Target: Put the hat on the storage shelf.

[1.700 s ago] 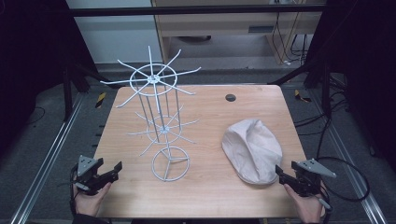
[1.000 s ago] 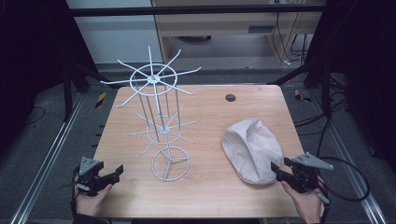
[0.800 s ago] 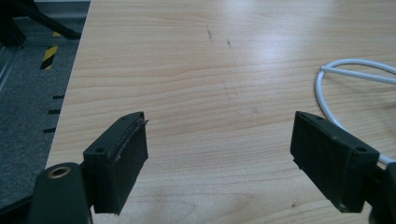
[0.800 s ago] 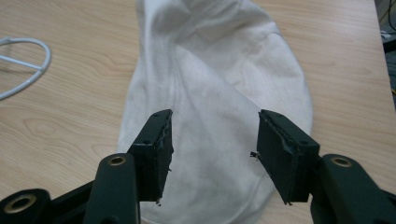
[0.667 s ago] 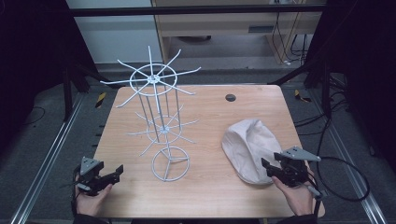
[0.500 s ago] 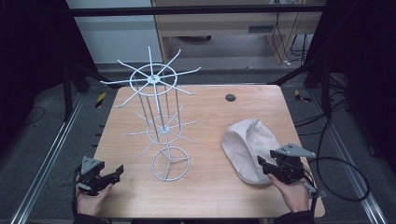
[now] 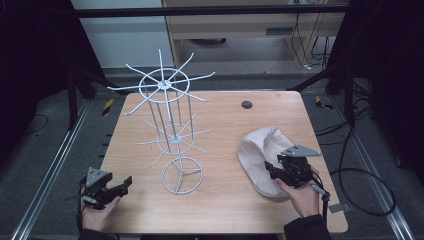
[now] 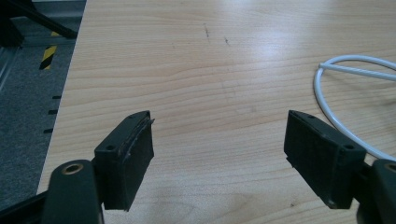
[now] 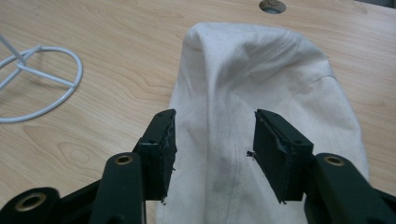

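Cream cloth cap (image 7: 261,155) lies on the wooden table (image 7: 220,125), to the right of the white wire rack (image 7: 172,135), well apart from it. Right gripper (image 7: 272,172) is over the cap's near edge, jaws just been closing, half-wide w/ fabric between, pads not pressing yet. Left gripper (image 7: 122,184) sits at the table's near corner left of the rack's ring base, jaws wide apart, nothing between.

The cap (image 7: 263,159) near the tabletop's right edge is off-white cloth with a faint grey smudge. The wire rack (image 7: 170,131) toward the left is white. The tabletop (image 7: 225,120) is pale wood grain, with a dark round grommet (image 7: 246,104) near its far edge. Both grippers are black, the left gripper (image 7: 122,184) and the right gripper (image 7: 271,172) alike, each topped by a grey plate.
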`<control>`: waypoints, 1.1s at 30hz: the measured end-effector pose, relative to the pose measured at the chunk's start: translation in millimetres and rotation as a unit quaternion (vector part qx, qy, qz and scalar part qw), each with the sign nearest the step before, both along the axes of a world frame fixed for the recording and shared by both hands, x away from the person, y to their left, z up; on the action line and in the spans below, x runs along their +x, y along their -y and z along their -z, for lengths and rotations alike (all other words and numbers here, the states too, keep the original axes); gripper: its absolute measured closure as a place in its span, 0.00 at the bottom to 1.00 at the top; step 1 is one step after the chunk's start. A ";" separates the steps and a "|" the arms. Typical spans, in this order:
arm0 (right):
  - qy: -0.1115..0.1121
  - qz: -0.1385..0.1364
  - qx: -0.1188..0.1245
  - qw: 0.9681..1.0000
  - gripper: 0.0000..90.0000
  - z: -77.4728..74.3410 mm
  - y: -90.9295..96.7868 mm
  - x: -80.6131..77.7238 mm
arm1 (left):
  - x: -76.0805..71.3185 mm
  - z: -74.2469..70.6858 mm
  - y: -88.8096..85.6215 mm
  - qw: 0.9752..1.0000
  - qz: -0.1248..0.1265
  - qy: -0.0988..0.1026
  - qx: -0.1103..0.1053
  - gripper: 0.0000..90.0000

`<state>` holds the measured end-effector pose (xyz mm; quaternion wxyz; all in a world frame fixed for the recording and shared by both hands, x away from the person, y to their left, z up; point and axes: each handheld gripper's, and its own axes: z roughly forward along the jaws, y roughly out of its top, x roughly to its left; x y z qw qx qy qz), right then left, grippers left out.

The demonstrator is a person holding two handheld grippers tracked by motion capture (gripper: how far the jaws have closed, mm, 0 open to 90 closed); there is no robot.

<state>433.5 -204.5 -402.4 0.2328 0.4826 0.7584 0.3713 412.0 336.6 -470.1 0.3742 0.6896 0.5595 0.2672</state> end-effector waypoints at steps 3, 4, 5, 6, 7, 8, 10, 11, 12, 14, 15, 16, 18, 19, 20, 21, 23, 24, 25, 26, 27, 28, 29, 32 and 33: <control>-0.003 -0.003 -0.008 1.000 0.57 0.0 -4.5 5.1 | 0.2 0.0 0.3 1.000 0.001 -0.002 0.002 0.26; -0.004 -0.003 -0.009 1.000 0.57 0.3 -6.0 7.5 | 0.1 0.0 0.3 1.000 0.001 -0.001 0.002 0.26; -0.006 -0.003 -0.010 1.000 0.57 0.7 -7.1 9.5 | 0.0 0.0 0.3 1.000 0.001 -0.001 0.003 0.26; -0.008 0.000 -0.012 1.000 0.57 1.4 -8.2 11.4 | -0.1 -0.2 0.3 1.000 0.001 -0.001 0.003 0.26; -0.008 0.000 -0.012 1.000 0.57 1.4 -8.2 11.4 | -0.1 -0.2 0.3 1.000 0.001 -0.001 0.003 0.26; -0.009 0.001 -0.014 1.000 0.57 2.2 -9.0 13.2 | -0.2 -0.3 0.3 1.000 0.002 0.000 0.002 0.26; -0.011 0.004 -0.017 1.000 0.58 5.2 -10.8 18.6 | -0.2 -0.2 0.4 1.000 0.003 -0.001 0.002 0.26; -0.012 0.004 -0.016 1.000 0.58 5.8 -11.0 19.7 | 0.0 -0.2 0.3 1.000 0.003 -0.001 0.003 0.26; -0.014 0.003 -0.016 1.000 0.58 6.6 -11.1 21.4 | 0.2 -0.1 0.3 1.000 0.003 -0.002 0.003 0.26; -0.018 0.004 -0.018 1.000 0.58 8.4 -11.8 24.6 | 0.8 0.2 0.6 1.000 0.003 -0.004 0.005 0.27; -0.020 0.005 -0.018 1.000 0.58 9.3 -12.4 26.1 | 0.8 0.2 0.7 1.000 0.003 -0.004 0.006 0.27; -0.021 0.005 -0.019 1.000 0.59 10.3 -12.6 27.8 | 0.8 0.1 0.7 1.000 0.003 -0.003 0.007 0.27; -0.022 0.007 -0.021 1.000 0.60 12.2 -13.2 30.4 | 0.6 -0.3 0.6 1.000 0.003 -0.002 0.006 0.27; -0.022 0.007 -0.021 1.000 0.60 12.2 -13.2 30.4 | 0.6 -0.3 0.6 1.000 0.003 -0.002 0.006 0.27; -0.025 0.007 -0.020 0.999 0.60 14.1 -13.5 33.0 | 0.6 -0.4 0.6 1.000 0.002 -0.001 0.006 0.27; -0.026 0.006 -0.020 0.999 0.60 14.6 -13.7 33.8 | 0.6 -0.3 0.3 1.000 0.003 -0.003 0.006 0.27; -0.031 0.007 -0.023 0.999 0.61 16.2 -14.0 36.1 | 0.8 -0.1 0.3 1.000 0.002 -0.004 0.007 0.27; -0.033 0.008 -0.024 0.999 0.61 17.1 -14.3 37.2 | 0.9 0.0 0.2 1.000 0.002 -0.005 0.007 0.27; -0.036 0.007 -0.025 0.999 0.62 18.1 -14.5 38.3 | 1.0 0.0 0.2 1.000 0.003 -0.005 0.008 0.27; -0.038 0.008 -0.028 0.999 0.62 19.4 -15.0 39.4 | 1.0 -0.1 0.3 1.000 0.003 -0.005 0.008 0.27; -0.040 0.008 -0.029 0.999 0.63 20.4 -15.3 40.2 | 1.0 -0.2 0.3 1.000 0.003 -0.004 0.009 0.27; -0.043 0.009 -0.034 0.998 0.63 22.5 -15.5 41.6 | 0.9 -0.3 0.3 1.000 0.003 -0.004 0.009 0.27; -0.046 0.009 -0.039 0.998 0.64 23.9 -15.8 42.4 | 0.9 -0.4 0.2 1.000 0.003 -0.004 0.009 0.27; -0.051 0.011 -0.048 0.997 0.67 26.6 -16.6 43.7 | 1.0 -0.6 -0.1 1.000 0.001 -0.005 0.008 0.27; -0.053 0.010 -0.048 0.997 0.68 27.0 -16.7 44.0 | 1.1 -0.5 -0.2 1.000 0.001 -0.005 0.007 0.27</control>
